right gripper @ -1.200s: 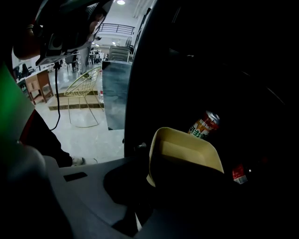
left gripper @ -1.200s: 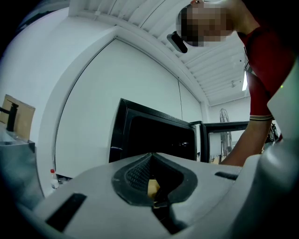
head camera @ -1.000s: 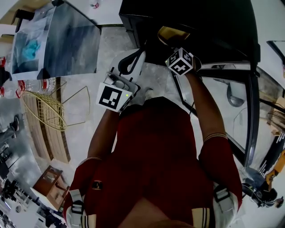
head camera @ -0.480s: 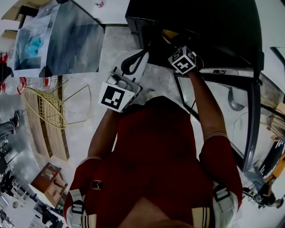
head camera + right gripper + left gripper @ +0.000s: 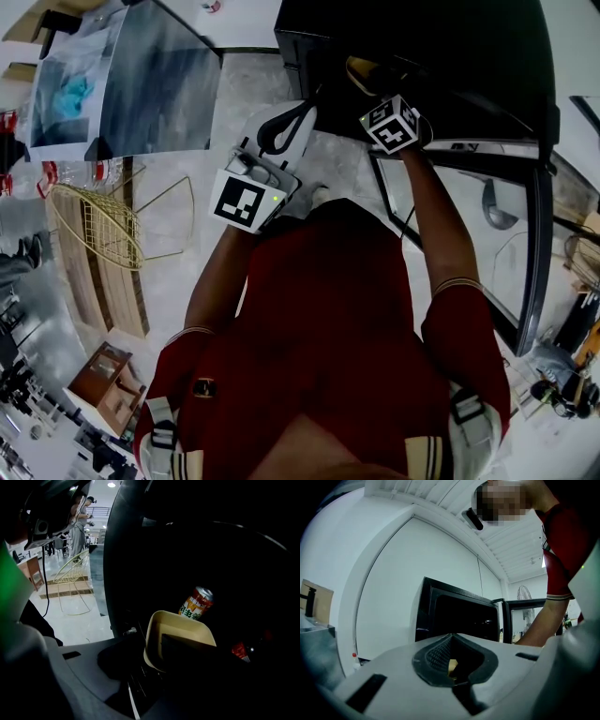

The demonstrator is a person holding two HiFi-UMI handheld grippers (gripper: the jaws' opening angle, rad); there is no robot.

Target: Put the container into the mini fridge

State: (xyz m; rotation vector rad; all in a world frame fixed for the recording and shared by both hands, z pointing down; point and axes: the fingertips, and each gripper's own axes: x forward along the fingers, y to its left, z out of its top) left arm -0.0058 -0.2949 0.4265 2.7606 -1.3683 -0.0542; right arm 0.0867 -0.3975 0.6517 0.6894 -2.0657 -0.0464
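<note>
The black mini fridge [image 5: 422, 47] stands open, its glass door [image 5: 539, 234] swung out to the right. A beige container [image 5: 180, 630] sits inside on the dark shelf, in front of an orange drink can [image 5: 197, 604]. In the head view the container [image 5: 361, 70] shows as a yellowish rim at the fridge mouth. My right gripper [image 5: 150, 663] reaches into the fridge, one jaw inside the container and one outside its near wall. Its jaws are opening and the wall still stands between them. My left gripper [image 5: 298, 108] hangs shut and empty just left of the fridge opening; in its own view the left gripper [image 5: 452, 665] points at the fridge front.
A steel-topped cabinet [image 5: 141, 84] stands to the left, a gold wire frame [image 5: 94, 225] and wooden boards [image 5: 112, 291] lie on the floor beside it, and a brown box [image 5: 103, 380] sits further back. A red item [image 5: 240, 651] lies deep in the fridge at the right.
The right gripper has edged slightly further into the fridge mouth. The left gripper has barely moved.
</note>
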